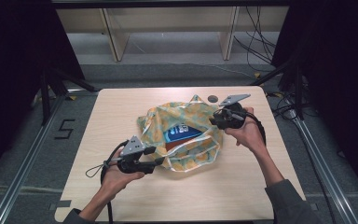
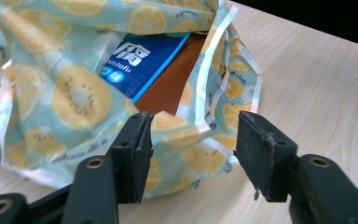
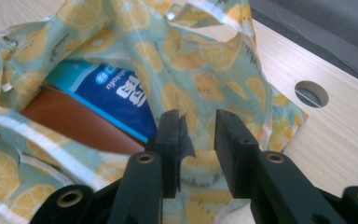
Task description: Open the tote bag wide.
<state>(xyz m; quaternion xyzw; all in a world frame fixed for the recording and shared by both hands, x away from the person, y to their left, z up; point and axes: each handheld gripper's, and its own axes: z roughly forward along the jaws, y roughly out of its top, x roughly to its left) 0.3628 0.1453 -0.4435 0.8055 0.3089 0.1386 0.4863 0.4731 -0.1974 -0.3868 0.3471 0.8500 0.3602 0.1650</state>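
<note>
Two grippers: one at each side of a single bag, mid-table.
Left gripper point(image 1: 160, 160): low at the bag's near-left corner; jaws spread wide, a fold of the rim lying between them but not pinched, judging by the left gripper view.
Left hand point(image 1: 116, 175): wrapped round the gripper body, cable trailing off toward the table's left.
Bag point(image 1: 193, 114): thin plastic carrier in pale teal with yellow lemon-slice print and white-edged handles, slumped on the light wooden table point(image 1: 121, 116), mouth gaping toward the near side.
Contents: flat blue packet with white lettering point(image 1: 182, 134) lying over a brown flat item point(image 1: 173, 145), both partly inside the mouth.
Right gripper point(image 1: 213, 121): at the bag's far-right edge; jaws a narrow gap apart, bag film sitting in that gap; contact likely, a firm pinch impossible to confirm.
Right hand point(image 1: 248, 132): behind the gripper, beside the round cable hole point(image 1: 213, 98) in the tabletop.
Handling: probably light, limp, crinkly and slick; no stiffness of its own, likely to sag and slide over the wood.
Where to grip: best at the doubled white-trimmed rim or handle loops, one side per gripper.
Risk: film slipping out of a shallow pinch; packets sliding out if tipped.
</note>
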